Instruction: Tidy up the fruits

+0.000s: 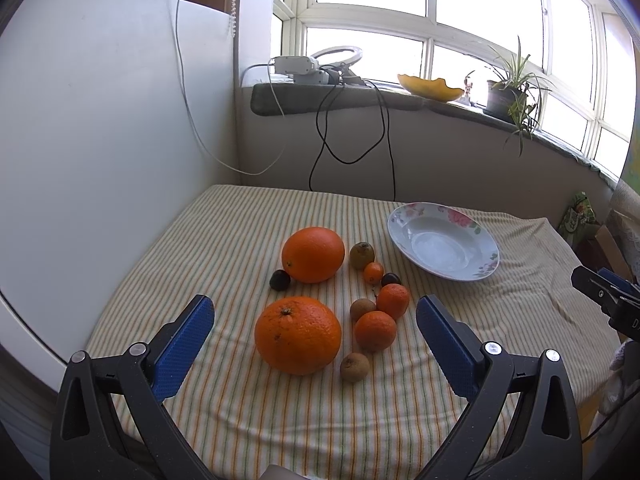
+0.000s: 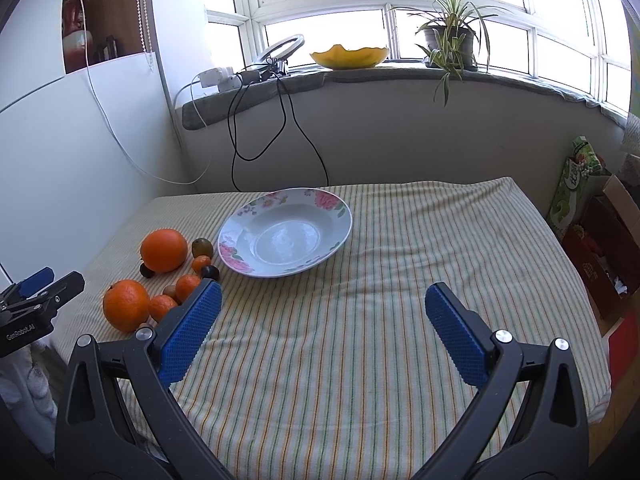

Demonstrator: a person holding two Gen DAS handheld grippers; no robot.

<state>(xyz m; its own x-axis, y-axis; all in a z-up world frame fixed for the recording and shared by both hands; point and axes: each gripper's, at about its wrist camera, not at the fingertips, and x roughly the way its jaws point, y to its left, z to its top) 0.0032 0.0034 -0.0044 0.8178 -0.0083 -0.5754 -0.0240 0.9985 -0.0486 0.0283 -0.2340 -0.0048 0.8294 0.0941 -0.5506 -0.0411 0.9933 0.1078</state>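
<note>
Your left gripper (image 1: 315, 334) and right gripper (image 2: 323, 316): jaws wide, empty. Fruits (image 1: 298, 335) crowd the left; plate (image 2: 240, 236) far, right surface (image 2: 440, 240) bare.

Lowest kiwi (image 2: 145, 326) mostly hidden behind right claw (image 2: 323, 305) finger.

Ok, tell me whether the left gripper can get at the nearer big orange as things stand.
Probably yes. The left gripper is open, and the nearer big orange lies straight ahead between its fingers on the striped cloth, with nothing in front. A kiwi crowds the orange's right side.
</note>
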